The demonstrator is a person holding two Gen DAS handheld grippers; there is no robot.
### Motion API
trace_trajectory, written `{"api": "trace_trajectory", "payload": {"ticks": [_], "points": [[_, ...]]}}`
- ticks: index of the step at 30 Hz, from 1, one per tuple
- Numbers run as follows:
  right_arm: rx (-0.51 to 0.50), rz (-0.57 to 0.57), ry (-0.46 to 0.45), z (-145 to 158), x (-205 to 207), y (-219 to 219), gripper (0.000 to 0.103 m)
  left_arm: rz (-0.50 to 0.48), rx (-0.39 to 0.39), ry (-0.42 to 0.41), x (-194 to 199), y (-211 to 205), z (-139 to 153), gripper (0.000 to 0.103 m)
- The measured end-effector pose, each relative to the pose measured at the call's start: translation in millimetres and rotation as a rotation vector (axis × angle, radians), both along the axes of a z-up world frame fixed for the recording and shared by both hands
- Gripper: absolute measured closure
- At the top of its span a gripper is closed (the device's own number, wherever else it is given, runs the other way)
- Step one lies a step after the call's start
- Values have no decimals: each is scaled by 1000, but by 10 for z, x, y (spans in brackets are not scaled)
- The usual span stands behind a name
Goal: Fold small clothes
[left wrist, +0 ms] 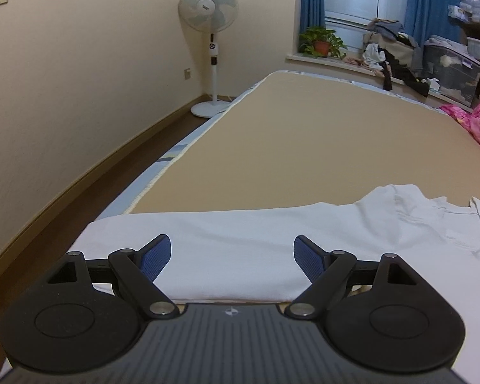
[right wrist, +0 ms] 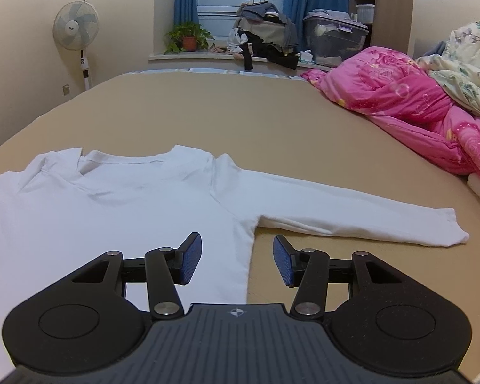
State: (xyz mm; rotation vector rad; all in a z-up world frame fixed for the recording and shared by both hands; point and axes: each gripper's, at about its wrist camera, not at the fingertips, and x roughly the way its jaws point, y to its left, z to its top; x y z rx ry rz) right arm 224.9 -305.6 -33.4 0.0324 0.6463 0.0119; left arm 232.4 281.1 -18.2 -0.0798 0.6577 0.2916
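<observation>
So the bed (right wrist: 272, 121) with its tan sheet fills most of both views, and its near edge is cut off behind the gripper bodies. A white long-sleeved shirt (right wrist: 112, 211) lies flat across the near part of it, collar toward the far side. In the right wrist view one sleeve (right wrist: 352, 217) stretches out to the right, while the shirt's left side runs out of frame. The left wrist view only catches the shirt's (left wrist: 240, 240) other end, with a bunched-up bit at the right that's hard to make out.

The pink quilt (right wrist: 416, 105) and a floral one (right wrist: 467, 64) are piled far right, both cropped. On the far window ledge sit a heap of clothes (right wrist: 265, 35), a clear storage bin (right wrist: 336, 41) and a potted plant (right wrist: 188, 36). A standing fan (left wrist: 209, 44) is in the far left corner.

Left gripper (left wrist: 232, 256) is spread wide over the shirt, nothing pinched. Right gripper (right wrist: 236, 259) is about half open, straddling the shirt's side edge without gripping it.
</observation>
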Motion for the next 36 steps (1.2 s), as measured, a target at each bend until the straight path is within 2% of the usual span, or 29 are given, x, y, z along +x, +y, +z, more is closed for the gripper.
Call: {"api": "trace_trajectory", "payload": {"ticks": [6, 13, 14, 20, 25, 27, 29, 30, 33, 36], "points": [[10, -34, 5, 6, -62, -80, 51, 9, -28, -7, -147, 201, 31, 20], [1, -39, 3, -4, -80, -69, 54, 33, -38, 4, -134, 327, -1, 54], [3, -39, 3, -6, -78, -69, 54, 42, -47, 9, -138, 372, -9, 55], [9, -37, 7, -6, -67, -39, 55, 132, -163, 62, -135, 702, -130, 54], [16, -29, 2, 16, -67, -40, 55, 218, -250, 69, -173, 961, -178, 51], [27, -24, -2, 31, -60, -45, 55, 276, -315, 62, -221, 1135, -203, 49], [39, -12, -5, 45, -44, -36, 55, 349, -385, 51, -265, 1305, -226, 33], [39, -6, -5, 46, -34, -20, 55, 392, -422, 45, -269, 1379, -252, 31], [35, 13, -2, 42, 5, 31, 55, 504, -540, 34, -373, 1612, -363, 30], [30, 28, 3, 27, 42, 77, 55, 569, -598, 39, -417, 1751, -451, 32]]}}
